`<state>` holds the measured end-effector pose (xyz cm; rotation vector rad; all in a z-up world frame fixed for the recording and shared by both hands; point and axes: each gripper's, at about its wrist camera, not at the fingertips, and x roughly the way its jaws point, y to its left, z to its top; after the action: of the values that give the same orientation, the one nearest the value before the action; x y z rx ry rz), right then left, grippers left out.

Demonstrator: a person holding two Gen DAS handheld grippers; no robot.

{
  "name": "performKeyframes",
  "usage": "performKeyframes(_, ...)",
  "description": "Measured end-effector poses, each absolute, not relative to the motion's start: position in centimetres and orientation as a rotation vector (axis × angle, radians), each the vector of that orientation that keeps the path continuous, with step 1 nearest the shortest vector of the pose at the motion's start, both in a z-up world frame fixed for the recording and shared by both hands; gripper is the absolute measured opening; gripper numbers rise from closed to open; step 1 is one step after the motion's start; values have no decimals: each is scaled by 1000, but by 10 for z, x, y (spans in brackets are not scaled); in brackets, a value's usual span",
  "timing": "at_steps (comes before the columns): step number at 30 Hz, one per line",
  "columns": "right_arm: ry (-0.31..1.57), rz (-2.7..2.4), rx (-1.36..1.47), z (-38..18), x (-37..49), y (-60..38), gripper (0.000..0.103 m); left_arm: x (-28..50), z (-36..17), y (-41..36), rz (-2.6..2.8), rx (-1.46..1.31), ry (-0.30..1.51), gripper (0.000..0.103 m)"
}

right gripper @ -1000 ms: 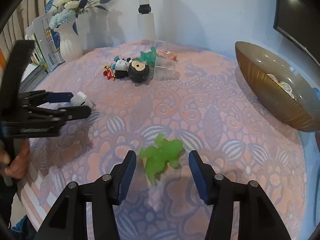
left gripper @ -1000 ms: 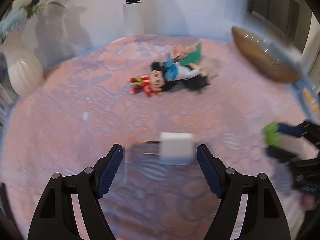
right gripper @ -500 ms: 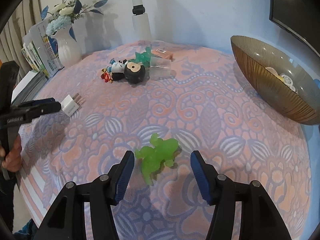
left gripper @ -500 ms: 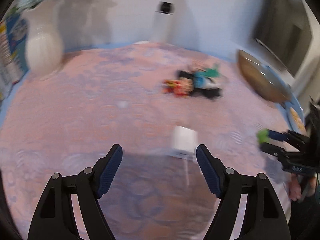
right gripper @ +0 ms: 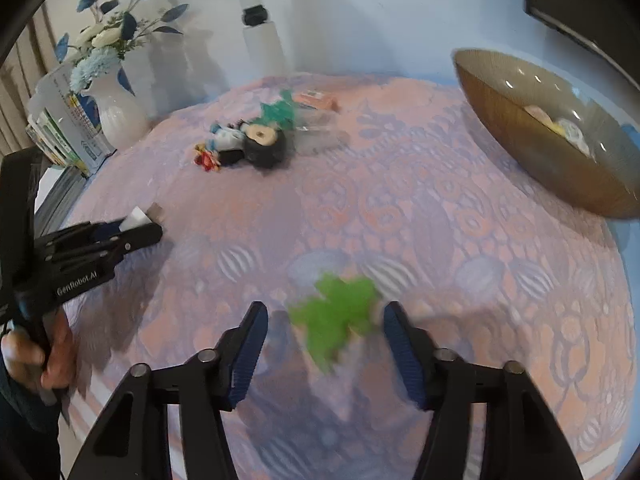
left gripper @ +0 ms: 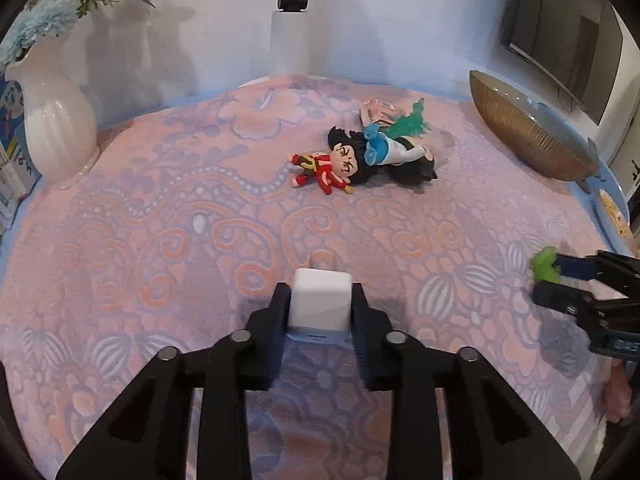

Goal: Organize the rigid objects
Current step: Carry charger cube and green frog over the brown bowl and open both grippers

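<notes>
My left gripper [left gripper: 320, 304] is shut on a white plug charger [left gripper: 320, 300], its prongs pointing away from me; it also shows at the left of the right wrist view [right gripper: 140, 218]. My right gripper [right gripper: 324, 344] is open, its fingers on either side of a green toy figure [right gripper: 336, 316] lying on the patterned cloth. In the left wrist view the green toy [left gripper: 544, 266] sits at the right gripper's tips. A pile of small doll figures [left gripper: 360, 156] lies at the far middle, also in the right wrist view [right gripper: 248, 144].
A large bronze bowl [right gripper: 552, 160] with small items stands at the right, also in the left wrist view [left gripper: 528, 140]. A white vase with flowers [left gripper: 52, 120] and books stand at the far left. A white post [left gripper: 290, 40] rises at the back.
My left gripper has closed on the white charger, which turned so its prongs point away. My right gripper has moved closer around the green toy, still open.
</notes>
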<state>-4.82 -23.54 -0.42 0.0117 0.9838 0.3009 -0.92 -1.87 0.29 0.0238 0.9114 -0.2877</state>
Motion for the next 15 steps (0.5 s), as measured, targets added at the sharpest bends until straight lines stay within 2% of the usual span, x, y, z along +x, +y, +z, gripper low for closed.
performKeyframes(6, 875, 234, -71, 12, -60, -227, 37, -22, 20, -24, -371, 7, 844, 25)
performKeyframes(15, 667, 61, 21, 113, -54, -332, 37, 3, 102, -95, -493, 32, 685, 25)
